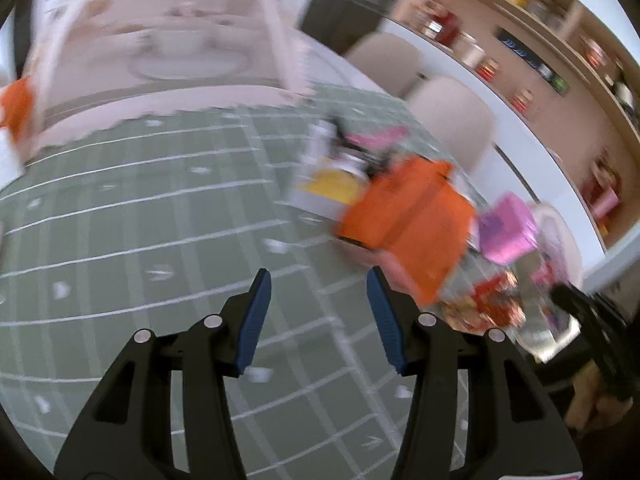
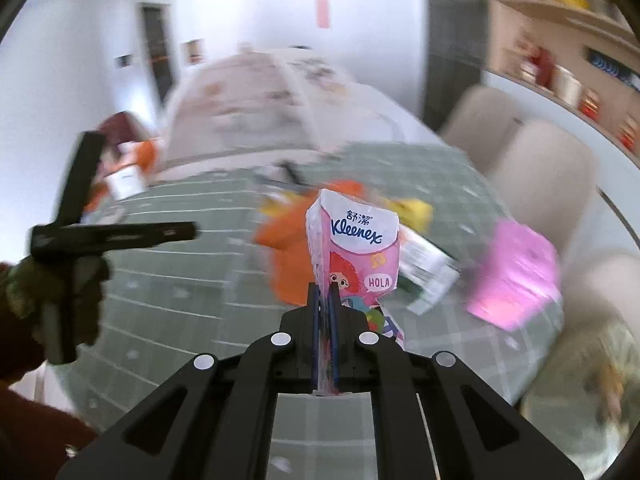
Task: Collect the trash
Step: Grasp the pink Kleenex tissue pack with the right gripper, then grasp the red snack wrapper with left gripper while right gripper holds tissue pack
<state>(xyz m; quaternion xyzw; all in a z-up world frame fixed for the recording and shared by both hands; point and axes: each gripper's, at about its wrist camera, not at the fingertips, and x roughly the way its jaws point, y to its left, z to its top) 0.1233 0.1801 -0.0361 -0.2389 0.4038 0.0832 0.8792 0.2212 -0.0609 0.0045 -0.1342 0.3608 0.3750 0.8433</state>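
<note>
Over green cloth (image 2: 168, 280): R gripper (image 2: 325, 292) angled down, clamped on Kleenex pack (image 2: 356, 240); L gripper (image 1: 319, 280) apart.

Left gripper (image 1: 319, 286) fingers apart over tablecloth (image 1: 140, 240).

The desk (image 1: 120, 240) wears a sage-green cloth crossed by thin white lines into a grid, with small white motifs scattered among the squares. At its far end lies a pale pink, cream-bordered cover (image 1: 160, 40) with faint printed pictures. Both claws are black; the left claw (image 1: 319, 292) carries blue ribbed pads (image 1: 256, 320). The tissue packet (image 2: 354, 248) in the right claw (image 2: 325, 312) is pink and white, with blue "Kleenex" lettering, a red-haired cartoon figure and a white "HOLA" bubble. Among the litter are an orange wrapper (image 1: 408, 220), a magenta-pink wrapper (image 2: 516, 276), a yellow scrap (image 2: 412, 210) and a red printed wrapper (image 1: 496, 300). The chairs (image 2: 540, 168) on the right are beige.
</note>
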